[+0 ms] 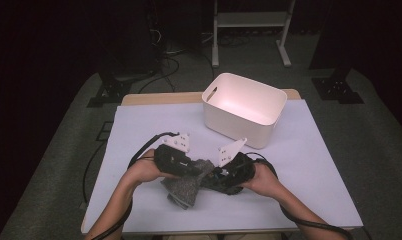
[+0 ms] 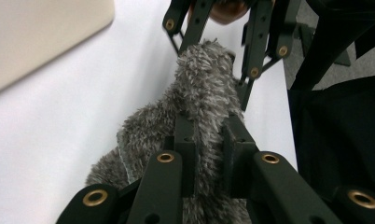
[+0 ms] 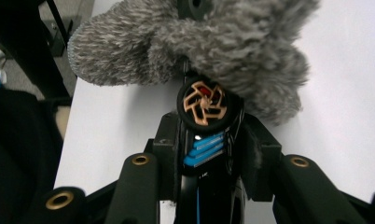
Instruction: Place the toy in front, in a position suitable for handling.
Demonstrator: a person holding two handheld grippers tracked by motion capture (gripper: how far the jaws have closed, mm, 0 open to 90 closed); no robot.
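Observation:
A grey fuzzy sock-like piece of fabric [image 1: 185,189] hangs between the two grippers above the near middle of the table. My left gripper [image 2: 209,135] is shut on a fold of that fabric [image 2: 199,88]; it comes in from the left in the high view [image 1: 200,169]. My right gripper [image 3: 213,140] is shut on a slim black object with blue stripes and a round copper-patterned end [image 3: 205,105], whose tip presses into the fabric [image 3: 223,42]. From the left gripper view, the right gripper [image 2: 220,60] straddles the fabric's far end. What lies inside the fabric is hidden.
An empty white plastic bin [image 1: 245,107] stands at the back right of the white table cover [image 1: 309,165]. Cables trail from both grippers toward the near edge. A metal stand [image 1: 249,30] and dark floor lie beyond the table.

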